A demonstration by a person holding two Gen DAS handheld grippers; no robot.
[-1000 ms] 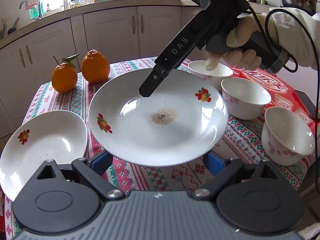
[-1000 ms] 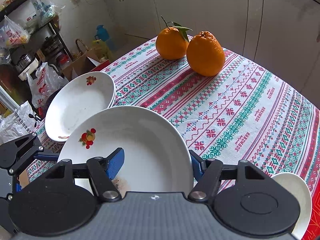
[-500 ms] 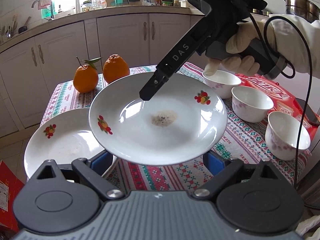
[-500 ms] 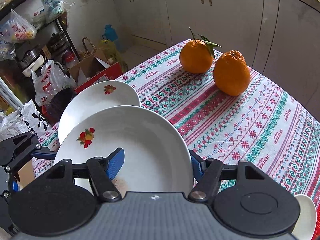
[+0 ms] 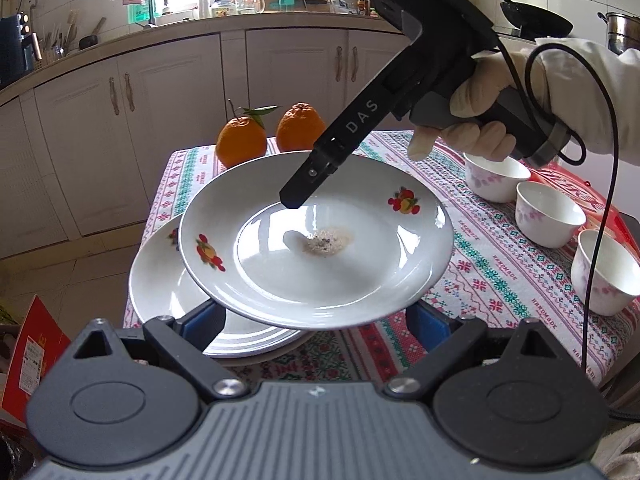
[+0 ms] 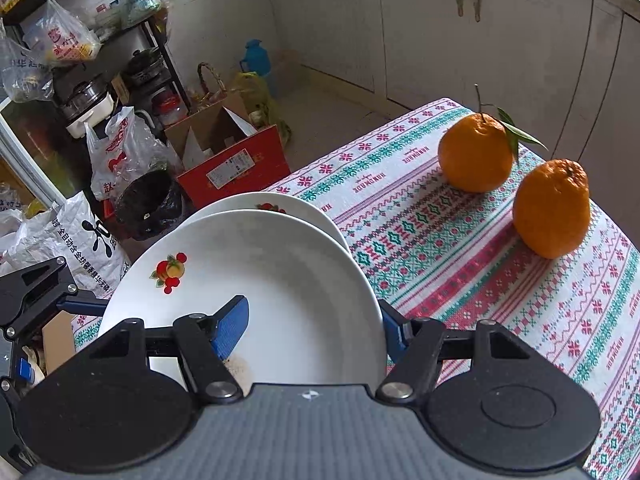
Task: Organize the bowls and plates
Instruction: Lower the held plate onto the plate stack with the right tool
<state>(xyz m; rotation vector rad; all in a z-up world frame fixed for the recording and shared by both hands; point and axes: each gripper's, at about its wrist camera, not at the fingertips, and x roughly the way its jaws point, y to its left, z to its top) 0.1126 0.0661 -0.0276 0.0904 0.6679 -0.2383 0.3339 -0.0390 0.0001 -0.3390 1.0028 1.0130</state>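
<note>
Above second plate (image 5: 168, 292), near table (image 5: 496, 276) edge: both jaws grasping raised plate (image 5: 320, 264) by opposite rims.

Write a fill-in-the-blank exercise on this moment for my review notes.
The right gripper is shut on a fruit-printed ___, which hangs above a second plate lying on the tablecloth.
___ oranges stand at the table's far end.
___ small bowls stand in a row on the right in the left wrist view.
Missing words: plate; two; three.
</note>
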